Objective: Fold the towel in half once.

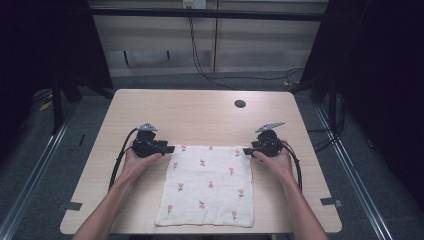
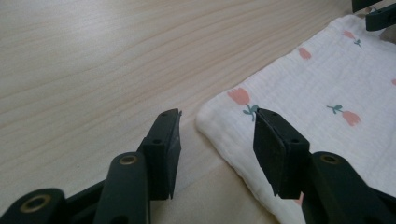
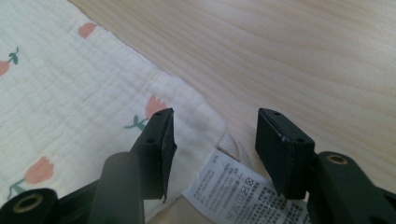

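Cloth (image 1: 206,185), white with small pink flowers, lies flat in the lower middle of the high view on the wooden table (image 1: 200,112). Left gripper (image 1: 170,149) sits at its upper left corner, right gripper (image 1: 247,151) at its upper right by the care label (image 3: 243,193); both gape wide, gripping nothing.
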The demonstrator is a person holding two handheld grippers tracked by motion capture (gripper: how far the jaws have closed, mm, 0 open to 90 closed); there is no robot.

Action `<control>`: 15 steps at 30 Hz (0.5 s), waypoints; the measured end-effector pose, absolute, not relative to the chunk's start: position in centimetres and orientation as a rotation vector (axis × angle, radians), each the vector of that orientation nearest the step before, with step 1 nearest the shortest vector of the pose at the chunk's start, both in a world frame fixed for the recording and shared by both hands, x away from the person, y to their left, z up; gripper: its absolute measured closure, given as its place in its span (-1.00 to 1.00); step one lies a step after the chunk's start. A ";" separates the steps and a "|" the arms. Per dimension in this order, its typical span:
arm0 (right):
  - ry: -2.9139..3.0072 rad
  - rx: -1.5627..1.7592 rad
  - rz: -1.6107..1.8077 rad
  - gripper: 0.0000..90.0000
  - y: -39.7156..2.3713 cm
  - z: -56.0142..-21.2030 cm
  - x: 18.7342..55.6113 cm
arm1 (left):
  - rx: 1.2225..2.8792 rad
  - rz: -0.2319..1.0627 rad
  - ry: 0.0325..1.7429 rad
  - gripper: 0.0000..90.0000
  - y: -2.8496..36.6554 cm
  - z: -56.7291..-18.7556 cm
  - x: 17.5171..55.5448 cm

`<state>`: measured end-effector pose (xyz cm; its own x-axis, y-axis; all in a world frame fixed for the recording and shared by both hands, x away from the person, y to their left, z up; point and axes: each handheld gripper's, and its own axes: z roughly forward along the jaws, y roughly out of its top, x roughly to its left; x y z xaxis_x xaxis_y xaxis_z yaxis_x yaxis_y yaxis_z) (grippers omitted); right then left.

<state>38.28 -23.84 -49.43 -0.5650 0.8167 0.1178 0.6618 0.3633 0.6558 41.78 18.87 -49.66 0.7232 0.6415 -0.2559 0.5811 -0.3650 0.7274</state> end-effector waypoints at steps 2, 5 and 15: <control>2.409 1.317 0.976 0.10 -23.7 -49.6 38.3 | 2.074 0.098 0.929 0.12 18.6 -49.7 41.9; 2.407 1.317 0.970 0.20 -23.5 -49.9 38.0 | 2.052 0.096 0.965 0.11 18.6 -50.4 42.2; 2.407 1.297 1.036 0.87 -23.3 -50.2 37.4 | 2.095 0.110 0.925 0.13 17.3 -50.6 42.0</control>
<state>37.37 -23.34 -50.16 -0.5877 0.7981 0.1327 0.6449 0.3630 0.6725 42.02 17.26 -50.63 0.7259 0.6481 -0.2302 0.5762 -0.3902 0.7181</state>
